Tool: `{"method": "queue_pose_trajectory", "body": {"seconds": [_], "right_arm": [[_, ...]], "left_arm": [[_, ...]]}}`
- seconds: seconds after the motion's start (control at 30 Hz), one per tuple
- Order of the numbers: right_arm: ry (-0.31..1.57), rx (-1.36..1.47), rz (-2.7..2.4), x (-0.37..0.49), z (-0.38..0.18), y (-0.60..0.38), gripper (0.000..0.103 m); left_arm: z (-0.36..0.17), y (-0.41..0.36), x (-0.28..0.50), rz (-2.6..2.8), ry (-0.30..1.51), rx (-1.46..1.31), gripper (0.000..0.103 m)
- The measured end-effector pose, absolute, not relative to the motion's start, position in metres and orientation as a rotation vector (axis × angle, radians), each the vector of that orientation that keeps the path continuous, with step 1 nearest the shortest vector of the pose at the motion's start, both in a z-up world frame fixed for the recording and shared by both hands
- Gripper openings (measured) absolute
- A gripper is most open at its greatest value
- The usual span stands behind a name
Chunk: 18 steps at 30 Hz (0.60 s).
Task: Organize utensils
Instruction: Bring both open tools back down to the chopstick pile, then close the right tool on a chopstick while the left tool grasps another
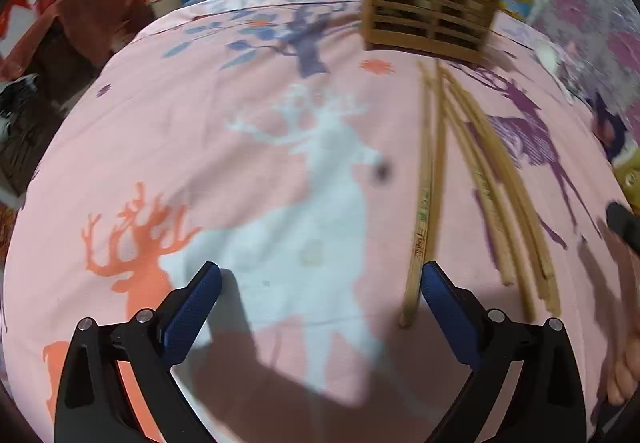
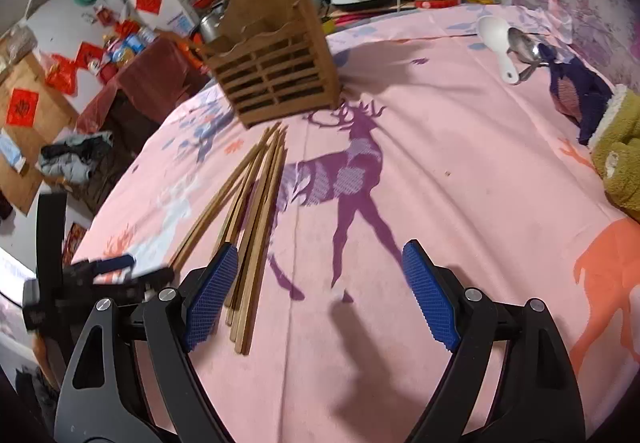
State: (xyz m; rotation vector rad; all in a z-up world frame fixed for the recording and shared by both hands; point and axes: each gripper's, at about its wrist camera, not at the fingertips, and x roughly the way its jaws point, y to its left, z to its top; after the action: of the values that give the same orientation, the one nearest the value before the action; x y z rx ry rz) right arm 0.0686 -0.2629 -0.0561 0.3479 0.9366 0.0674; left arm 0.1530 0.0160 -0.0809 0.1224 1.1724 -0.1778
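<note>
Down over the pink cloth (image 1: 160, 147), the left gripper (image 1: 320, 289) gapes empty; chopsticks (image 1: 480, 179) lie just right of it, below the wooden holder (image 1: 428, 7). From the right wrist, the right gripper (image 2: 320, 275) stands wide, holding nothing, its left pad beside the chopsticks (image 2: 256, 211); spoons (image 2: 508, 43) lie far off.

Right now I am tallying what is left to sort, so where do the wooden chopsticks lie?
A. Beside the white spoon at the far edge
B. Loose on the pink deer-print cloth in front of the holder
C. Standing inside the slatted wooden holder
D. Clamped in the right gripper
B: the wooden chopsticks lie fanned flat on the pink deer-print cloth, on the near side of the slatted wooden holder.
</note>
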Motion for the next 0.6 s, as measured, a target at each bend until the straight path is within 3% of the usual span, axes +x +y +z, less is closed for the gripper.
{"method": "queue_pose_trajectory", "body": {"seconds": [0.1,0.27,0.6], "right_arm": [[0.96,0.264,0.091,0.068,-0.058,-0.25,0.081],[0.988,0.071,0.137,0.063,-0.064,-0.219,0.056],[1.016,-0.026,0.065,0.058,-0.069,-0.223,0.051]], "left_arm": [[-0.081,0.014,0.152,-0.163,1.167,0.138,0.099],[-0.081,0.016,0.154,-0.164,1.168,0.132,0.099],[-0.081,0.016,0.153,-0.164,1.168,0.133,0.099]]}}
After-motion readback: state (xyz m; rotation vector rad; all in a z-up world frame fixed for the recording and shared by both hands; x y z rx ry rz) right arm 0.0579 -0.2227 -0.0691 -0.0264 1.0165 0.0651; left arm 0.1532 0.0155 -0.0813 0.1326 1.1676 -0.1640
